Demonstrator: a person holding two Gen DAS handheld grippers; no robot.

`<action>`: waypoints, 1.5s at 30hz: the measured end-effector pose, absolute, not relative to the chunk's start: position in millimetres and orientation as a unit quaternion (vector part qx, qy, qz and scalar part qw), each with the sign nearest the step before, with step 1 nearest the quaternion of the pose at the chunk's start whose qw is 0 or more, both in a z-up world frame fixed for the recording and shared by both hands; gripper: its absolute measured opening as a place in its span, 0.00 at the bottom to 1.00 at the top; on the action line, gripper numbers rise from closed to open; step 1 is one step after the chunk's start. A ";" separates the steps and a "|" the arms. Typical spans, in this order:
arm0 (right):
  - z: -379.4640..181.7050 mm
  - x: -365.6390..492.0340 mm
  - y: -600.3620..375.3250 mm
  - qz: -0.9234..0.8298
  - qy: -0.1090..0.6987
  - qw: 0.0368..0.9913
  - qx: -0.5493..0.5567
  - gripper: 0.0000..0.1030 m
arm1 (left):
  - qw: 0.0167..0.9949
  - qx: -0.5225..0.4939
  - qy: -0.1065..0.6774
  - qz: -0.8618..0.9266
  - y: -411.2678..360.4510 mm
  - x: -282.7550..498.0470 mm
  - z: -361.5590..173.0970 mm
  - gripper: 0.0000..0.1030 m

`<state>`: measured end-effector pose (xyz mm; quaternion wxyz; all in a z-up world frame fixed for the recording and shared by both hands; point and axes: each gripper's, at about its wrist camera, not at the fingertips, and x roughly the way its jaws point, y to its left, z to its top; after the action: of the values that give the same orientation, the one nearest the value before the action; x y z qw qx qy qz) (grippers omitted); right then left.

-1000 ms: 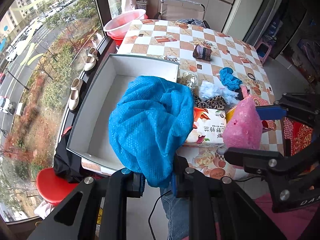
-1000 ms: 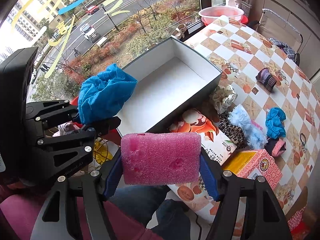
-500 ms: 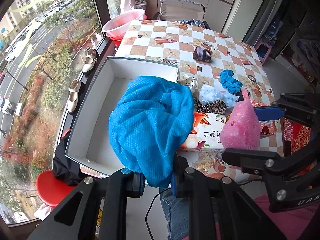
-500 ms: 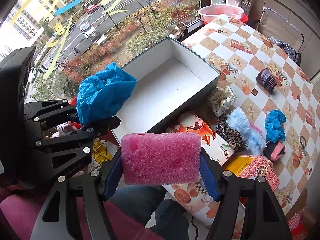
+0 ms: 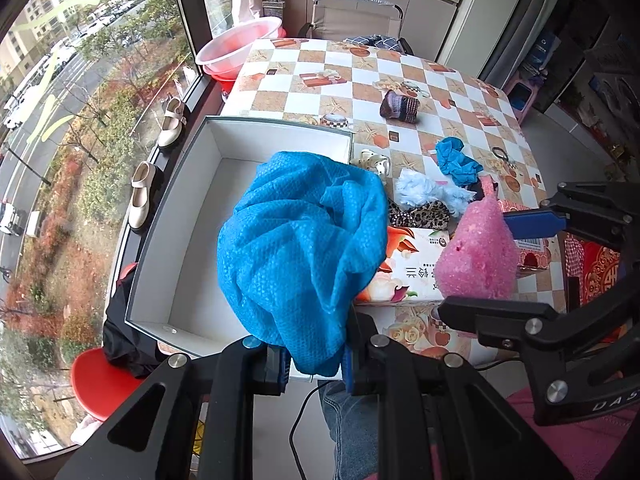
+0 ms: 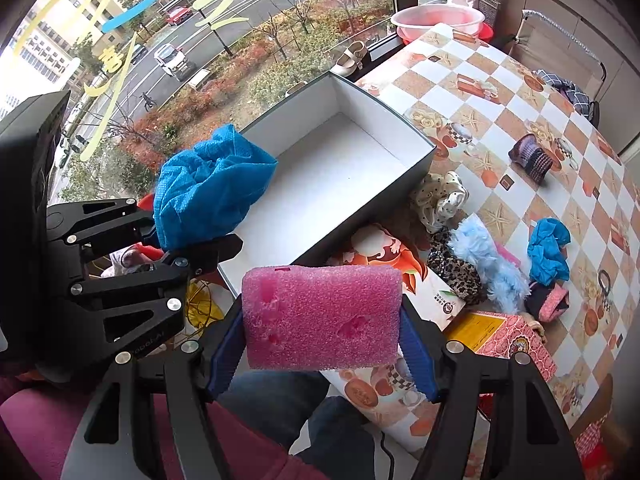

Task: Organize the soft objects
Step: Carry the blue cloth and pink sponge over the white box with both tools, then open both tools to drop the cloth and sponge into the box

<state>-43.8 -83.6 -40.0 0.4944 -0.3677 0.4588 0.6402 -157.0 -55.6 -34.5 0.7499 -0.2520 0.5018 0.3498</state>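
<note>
A crumpled blue cloth (image 5: 300, 248) (image 6: 208, 188) is pinched in my left gripper (image 5: 314, 364), which is shut on its lower end and held above the near edge of the open white box (image 5: 188, 264) (image 6: 340, 172). My right gripper (image 6: 322, 344) is shut on a pink foam block (image 6: 322, 316) (image 5: 478, 256), pressed between its blue pads, hanging over the table's near edge to the right of the box. Loose soft items lie on the checkered table (image 5: 360, 80): a blue rag (image 5: 456, 160), a pale blue fluffy piece (image 5: 424, 190), a leopard-print piece (image 5: 424, 214) and a spotted cream scrunchie (image 6: 440, 198).
A flat printed carton (image 5: 408, 268) lies beside the box. A dark knitted item (image 5: 400, 106) sits farther back. A pink patterned box (image 6: 508, 336) is at the near right. Pink basins (image 5: 240, 44) and shoes (image 5: 142, 196) line the window sill. A person's legs (image 6: 280, 408) are below.
</note>
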 end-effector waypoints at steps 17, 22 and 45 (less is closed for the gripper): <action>-57.0 -48.8 -70.4 0.633 0.475 0.477 -0.382 0.69 | 0.704 -0.309 0.480 0.423 -11.5 -210.9 -47.3 0.21; -61.1 -71.2 -52.9 0.645 0.460 0.453 -0.409 0.69 | 0.682 -0.325 0.486 0.440 -3.9 -226.1 -63.4 0.21; -94.8 -126.1 -2.0 0.660 0.440 0.392 -0.466 0.69 | 0.637 -0.351 0.524 0.444 35.0 -231.3 -109.3 0.22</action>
<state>-126.1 -2.0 -94.8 0.3923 -0.4660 0.4404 0.6596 -231.3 35.0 -109.3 0.6366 -0.3508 0.5241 0.4439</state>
